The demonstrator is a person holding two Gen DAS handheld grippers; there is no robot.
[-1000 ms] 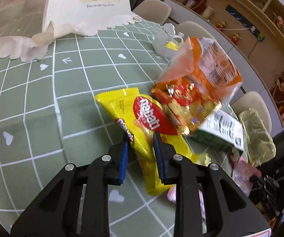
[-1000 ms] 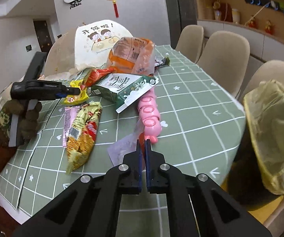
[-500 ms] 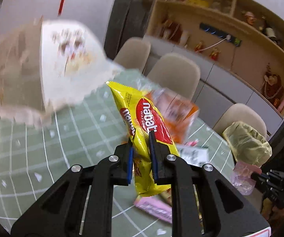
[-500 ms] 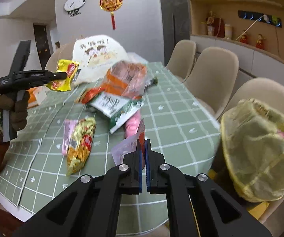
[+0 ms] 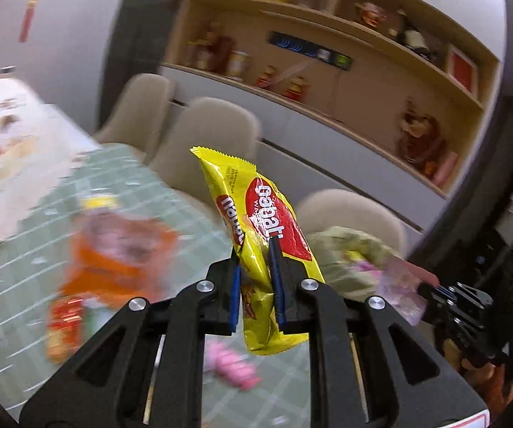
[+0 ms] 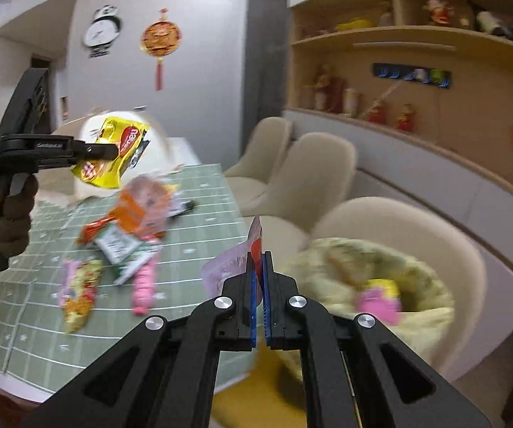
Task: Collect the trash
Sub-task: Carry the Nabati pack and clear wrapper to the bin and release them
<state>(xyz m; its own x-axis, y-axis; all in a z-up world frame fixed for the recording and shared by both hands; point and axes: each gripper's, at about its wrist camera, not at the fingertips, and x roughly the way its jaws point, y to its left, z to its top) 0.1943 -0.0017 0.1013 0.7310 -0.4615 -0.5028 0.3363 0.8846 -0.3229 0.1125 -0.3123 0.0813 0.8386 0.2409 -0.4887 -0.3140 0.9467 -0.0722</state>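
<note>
My left gripper (image 5: 255, 249) is shut on a yellow Nabati wafer wrapper (image 5: 256, 210) and holds it in the air above the table; it also shows in the right wrist view (image 6: 113, 148). My right gripper (image 6: 259, 260) is shut on a thin pink-and-clear wrapper (image 6: 235, 264), held off the table's right edge. A yellow-green trash bag (image 6: 381, 278) sits open on a chair to the right, with pink and yellow trash inside; it also shows in the left wrist view (image 5: 349, 249).
On the green checked tablecloth (image 6: 203, 242) lie an orange bag (image 6: 142, 210), a green-white packet (image 6: 121, 249), a pink wrapper (image 6: 144, 285) and a yellow-red snack pack (image 6: 78, 296). A white printed bag (image 5: 3, 142) stands at the back. Beige chairs (image 6: 313, 178) line the right side.
My left gripper has lifted the yellow wrapper off the table and swung it right, towards the trash bag. My right gripper has raised the pink wrapper and moved it towards the bag.
</note>
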